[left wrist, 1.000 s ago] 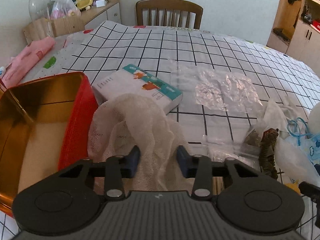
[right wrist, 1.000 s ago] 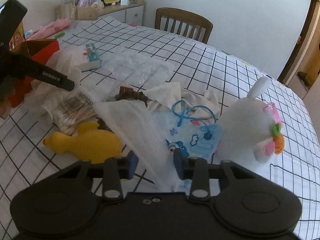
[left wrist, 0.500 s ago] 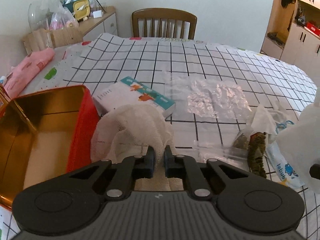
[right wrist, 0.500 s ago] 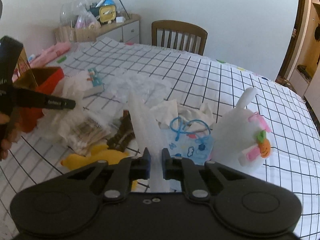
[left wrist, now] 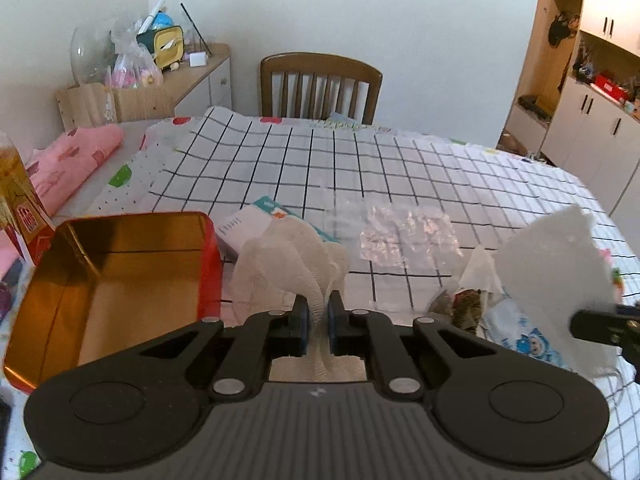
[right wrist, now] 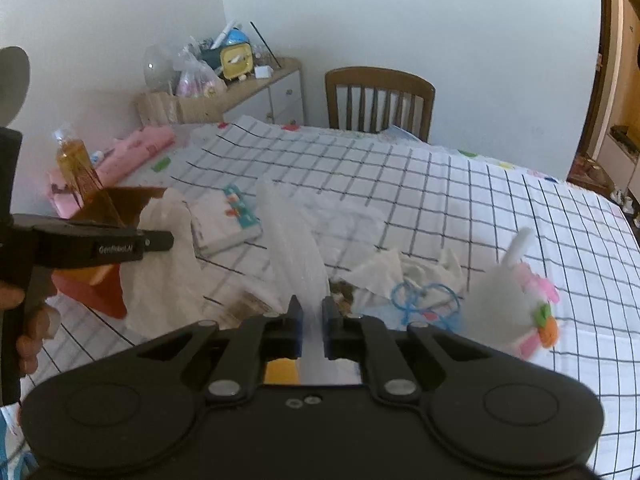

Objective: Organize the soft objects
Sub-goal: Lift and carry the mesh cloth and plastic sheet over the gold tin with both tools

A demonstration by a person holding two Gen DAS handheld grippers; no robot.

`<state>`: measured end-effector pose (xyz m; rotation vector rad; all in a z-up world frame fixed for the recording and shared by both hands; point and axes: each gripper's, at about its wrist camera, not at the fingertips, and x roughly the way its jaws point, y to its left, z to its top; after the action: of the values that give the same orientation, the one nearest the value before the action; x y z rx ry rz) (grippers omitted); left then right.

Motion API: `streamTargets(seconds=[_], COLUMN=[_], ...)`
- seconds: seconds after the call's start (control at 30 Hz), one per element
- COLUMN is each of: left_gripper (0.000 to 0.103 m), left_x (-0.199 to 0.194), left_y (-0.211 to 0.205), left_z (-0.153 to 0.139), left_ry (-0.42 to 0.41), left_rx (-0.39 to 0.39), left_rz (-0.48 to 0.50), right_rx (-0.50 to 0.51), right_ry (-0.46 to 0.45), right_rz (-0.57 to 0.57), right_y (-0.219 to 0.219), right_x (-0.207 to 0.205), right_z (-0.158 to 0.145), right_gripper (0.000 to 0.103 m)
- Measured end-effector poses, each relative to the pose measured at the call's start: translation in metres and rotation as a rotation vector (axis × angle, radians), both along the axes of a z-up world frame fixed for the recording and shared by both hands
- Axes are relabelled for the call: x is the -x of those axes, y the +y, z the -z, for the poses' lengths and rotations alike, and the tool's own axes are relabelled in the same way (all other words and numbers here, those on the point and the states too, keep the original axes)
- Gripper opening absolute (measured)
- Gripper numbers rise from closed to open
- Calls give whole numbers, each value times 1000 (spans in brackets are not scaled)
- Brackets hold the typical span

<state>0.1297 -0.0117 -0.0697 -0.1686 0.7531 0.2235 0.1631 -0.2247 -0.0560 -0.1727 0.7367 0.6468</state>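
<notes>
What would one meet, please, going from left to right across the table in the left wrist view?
Red tin → white gauze cloth, pinched in the left hand-held gripper → crinkled clear plastic bag → dark dried bundle → white sheet held up at the right.

Home dining room: chair (left wrist: pixel 320 84), checked tablecloth (left wrist: pixel 360 168)

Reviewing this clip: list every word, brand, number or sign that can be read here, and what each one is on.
"GenRobot.AI": white print on the side of the left gripper, seen from the right wrist view.
Tissue pack: printed lettering, too small to read.
Box lid: red characters, too blurred to read.
Blue face mask: cartoon print only, no legible words.
Nothing else carries readable text.
</notes>
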Motion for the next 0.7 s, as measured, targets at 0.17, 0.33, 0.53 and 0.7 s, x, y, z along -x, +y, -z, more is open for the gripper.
streamTargets(seconds=[0.17,0.33,0.53,0.7], left_gripper=[9,9,9,9], left_x=[10,21,31,40], left_y=[13,30,53,76], left_z=[-20,-35,-50,-63], left_ry=[-6,-12,-30,-49], left_rx=[4,28,48,44], left_rz=[32,59,93,100], right_rx=[-31,-57,-73,-87], right_ry=[14,34,50,61], right_rz=[5,9,12,6], right_y=[19,38,65,89], right_x=[3,8,12,15], right_z=[-15,-27,-35,-40], right_gripper=[9,9,9,9])
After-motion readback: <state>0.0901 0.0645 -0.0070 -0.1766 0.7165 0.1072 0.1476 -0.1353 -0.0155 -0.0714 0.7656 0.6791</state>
